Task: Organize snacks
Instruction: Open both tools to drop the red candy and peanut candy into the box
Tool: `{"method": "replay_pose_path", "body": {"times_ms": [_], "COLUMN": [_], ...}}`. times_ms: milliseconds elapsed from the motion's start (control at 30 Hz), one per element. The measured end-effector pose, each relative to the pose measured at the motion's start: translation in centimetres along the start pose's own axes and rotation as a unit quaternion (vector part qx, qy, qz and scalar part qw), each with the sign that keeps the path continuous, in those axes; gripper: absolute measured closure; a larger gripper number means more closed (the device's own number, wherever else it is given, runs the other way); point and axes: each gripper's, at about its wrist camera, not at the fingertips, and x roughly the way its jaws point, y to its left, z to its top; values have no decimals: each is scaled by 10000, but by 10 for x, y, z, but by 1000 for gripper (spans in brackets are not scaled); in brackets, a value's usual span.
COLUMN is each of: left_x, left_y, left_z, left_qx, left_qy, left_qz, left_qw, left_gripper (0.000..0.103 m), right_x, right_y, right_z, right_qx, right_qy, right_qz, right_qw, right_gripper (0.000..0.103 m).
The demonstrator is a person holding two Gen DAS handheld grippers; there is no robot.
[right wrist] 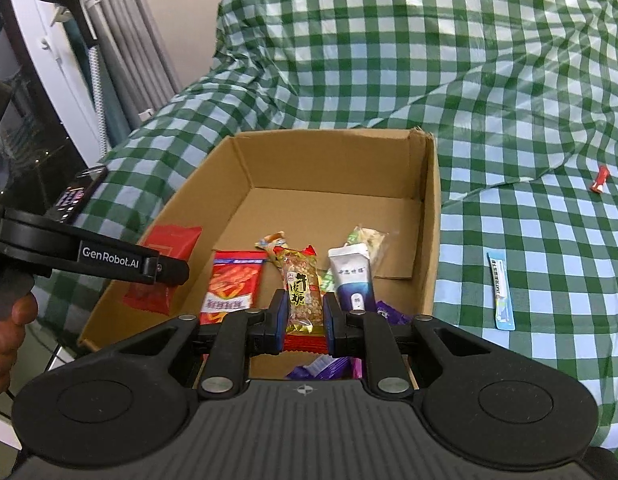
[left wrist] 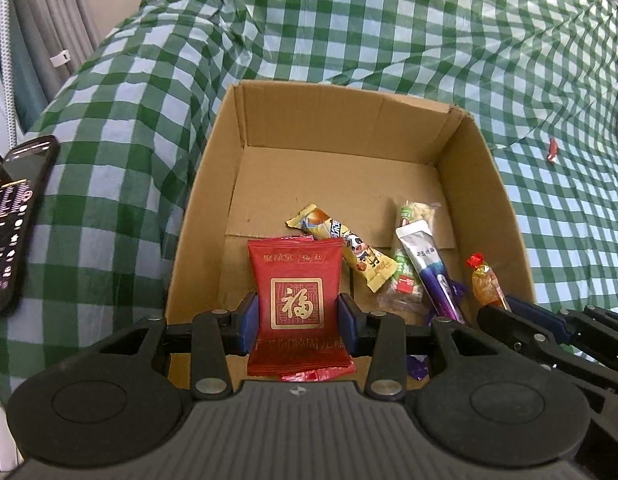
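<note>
An open cardboard box sits on a green checked cloth. My left gripper is shut on a red snack packet with a gold emblem, held over the box's near edge; the packet also shows in the right wrist view. My right gripper is shut on a peanut candy bar with a clear wrapper and red ends, above the box's near side; the bar also shows in the left wrist view. Inside the box lie a yellow bar, a white-purple tube and a red packet.
On the cloth right of the box lie a blue-white sachet and a small red candy. A phone is mounted at the left. Curtains and a white frame stand at the far left.
</note>
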Motion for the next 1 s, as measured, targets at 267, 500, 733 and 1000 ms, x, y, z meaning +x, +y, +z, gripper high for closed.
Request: {"method": "replay_pose_path", "body": {"times_ms": [267, 500, 733, 1000], "left_x": [28, 39, 3, -47], "left_y": [-3, -2, 7, 4], "left_z": [7, 13, -8, -71], "left_qx": [41, -12, -127, 80], "left_qy": [169, 242, -92, -85], "left_qz": [83, 234, 392, 557], "left_qw": [9998, 9994, 9991, 9984], "left_gripper": [57, 0, 0, 0], "right_x": [26, 37, 12, -37], "right_y": [-10, -18, -16, 10], "right_z": [2, 4, 4, -28], "right_qx": [103, 252, 455, 466], "right_qy": [180, 231, 31, 174], "right_qz": [-31, -94, -70, -37], "right_qw": [9998, 9994, 9989, 9988], "right_gripper": [84, 82, 30, 14]}}
